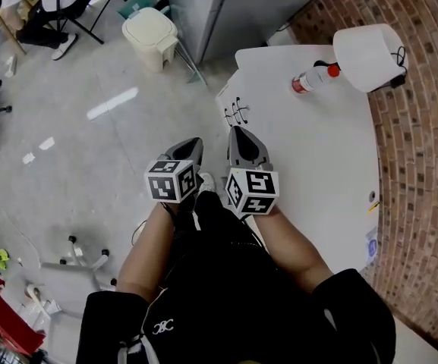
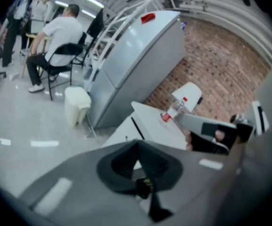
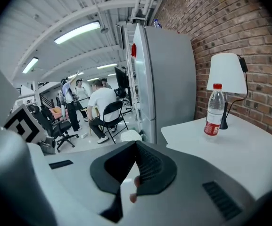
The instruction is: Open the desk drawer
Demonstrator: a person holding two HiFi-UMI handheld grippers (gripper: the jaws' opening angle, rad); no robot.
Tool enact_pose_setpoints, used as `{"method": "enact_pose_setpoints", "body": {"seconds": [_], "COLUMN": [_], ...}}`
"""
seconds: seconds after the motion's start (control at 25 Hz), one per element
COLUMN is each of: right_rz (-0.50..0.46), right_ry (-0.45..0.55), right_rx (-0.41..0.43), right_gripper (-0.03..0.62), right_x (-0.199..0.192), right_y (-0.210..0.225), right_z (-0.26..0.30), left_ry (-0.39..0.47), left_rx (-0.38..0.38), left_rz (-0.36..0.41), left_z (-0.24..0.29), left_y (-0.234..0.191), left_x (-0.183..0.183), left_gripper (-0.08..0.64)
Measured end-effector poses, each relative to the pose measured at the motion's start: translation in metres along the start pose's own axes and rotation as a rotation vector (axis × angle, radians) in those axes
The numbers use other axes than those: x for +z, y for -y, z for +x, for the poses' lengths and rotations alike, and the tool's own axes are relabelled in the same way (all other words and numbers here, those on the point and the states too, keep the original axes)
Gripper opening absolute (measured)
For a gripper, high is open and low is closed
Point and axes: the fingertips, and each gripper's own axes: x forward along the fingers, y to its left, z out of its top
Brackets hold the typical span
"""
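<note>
The white desk point(image 1: 317, 173) stands along the brick wall, and the black handles point(image 1: 236, 112) on its drawer front show at its near left edge. My left gripper point(image 1: 189, 147) hangs shut and empty over the floor just left of that edge. My right gripper point(image 1: 240, 136) is beside it, jaws together and empty, its tips just below the handles without touching them. In the left gripper view the closed left gripper point(image 2: 138, 144) points toward the desk's drawer front point(image 2: 124, 133), with the right gripper point(image 2: 199, 124) at the right. In the right gripper view the right gripper point(image 3: 136, 145) faces the desk top point(image 3: 230, 149).
A water bottle point(image 1: 315, 78) and a white lamp point(image 1: 367, 55) stand at the desk's far end. A cream waste bin point(image 1: 150, 36) and a tall grey cabinet point(image 2: 136, 65) are beyond the desk. A chair base point(image 1: 74, 260) lies on the floor at left. People sit farther off point(image 2: 55, 41).
</note>
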Motion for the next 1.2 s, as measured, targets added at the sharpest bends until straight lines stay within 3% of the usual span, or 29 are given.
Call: {"method": "enact_pose_setpoints", "body": {"seconds": [0.12, 0.36, 0.6, 0.84, 0.88, 1.2], "right_rz": [0.013, 0.035, 0.081, 0.072, 0.073, 0.107], "right_ry": [-0.046, -0.135, -0.189, -0.196, -0.199, -0.272], "right_rx": [-0.033, -0.123, -0.232, -0.256, -0.260, -0.286], "right_gripper": [-0.002, -0.002, -0.002, -0.002, -0.002, -0.002], "right_x": [-0.036, -0.127, -0.212, -0.260, -0.266, -0.307], "right_y": [0.007, 0.040, 0.085, 0.106, 0.110, 0.127], "right_z": [0.024, 0.070, 0.108, 0.138, 0.140, 0.131], "left_ry": [-0.022, -0.036, -0.090, -0.152, -0.153, -0.124], "left_rx": [-0.104, -0.207, -0.341, -0.396, -0.413, -0.504], "left_rz": [-0.084, -0.220, -0.394, -0.476, -0.495, -0.621], "left_z": [0.040, 0.122, 0.221, 0.306, 0.317, 0.394], "left_y": [-0.020, -0.070, -0.112, -0.140, -0.140, -0.134], "left_x": [-0.020, -0.066, -0.139, -0.202, -0.208, -0.216], "left_gripper": [0.002, 0.002, 0.003, 0.006, 0.036, 0.104]}}
